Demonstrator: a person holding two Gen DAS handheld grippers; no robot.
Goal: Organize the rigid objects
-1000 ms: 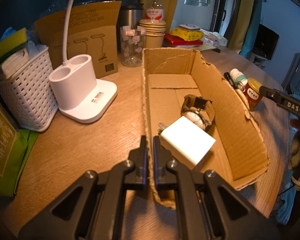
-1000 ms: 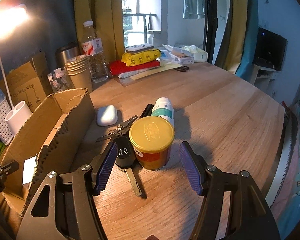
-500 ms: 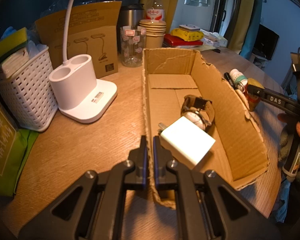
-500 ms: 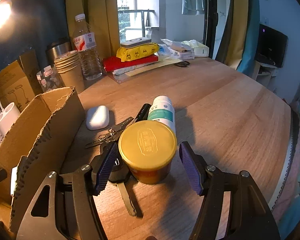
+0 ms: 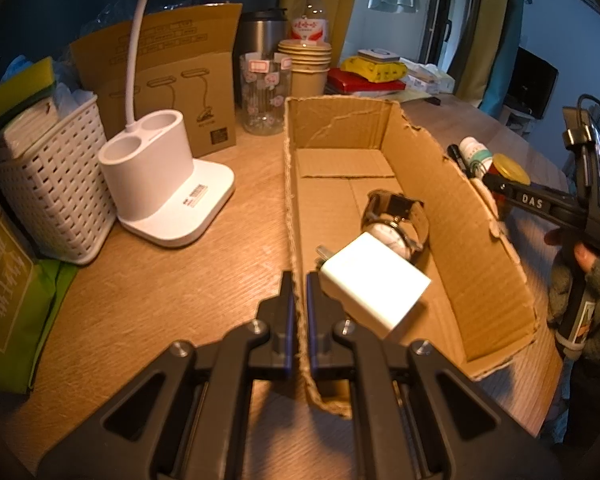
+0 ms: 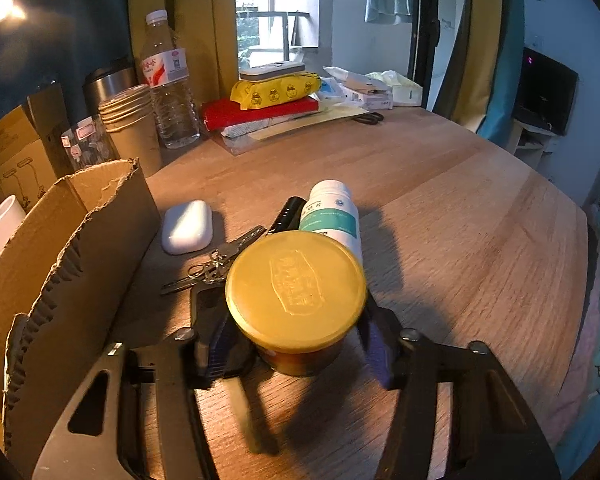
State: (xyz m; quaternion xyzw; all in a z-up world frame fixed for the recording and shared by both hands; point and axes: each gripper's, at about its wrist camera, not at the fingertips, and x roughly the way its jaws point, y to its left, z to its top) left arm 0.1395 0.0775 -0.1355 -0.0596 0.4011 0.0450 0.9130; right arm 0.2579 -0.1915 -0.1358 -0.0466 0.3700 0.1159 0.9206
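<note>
Corrugated brown cardboard box is our landmark: our left gripper is clamped on its near wall, steadying it, and has not moved over the last second. Inside the box lie a white plug-in charger block and, just beyond it, a wristwatch with a dark strap. What has changed is on the box's right side, out on the wooden table: our right gripper has come forward and down, so that the short jar with the yellow lid, which stood ahead of the fingers a second ago, now sits between them. The jaws are closing on it; we judge the pads are not yet pressing. Close by the jar, also right of the box, wait a white bottle with a teal label, a black marker, a bunch of keys and a white earbud case. We read this as the jar being next into the box, with four loose items left afterwards
</note>
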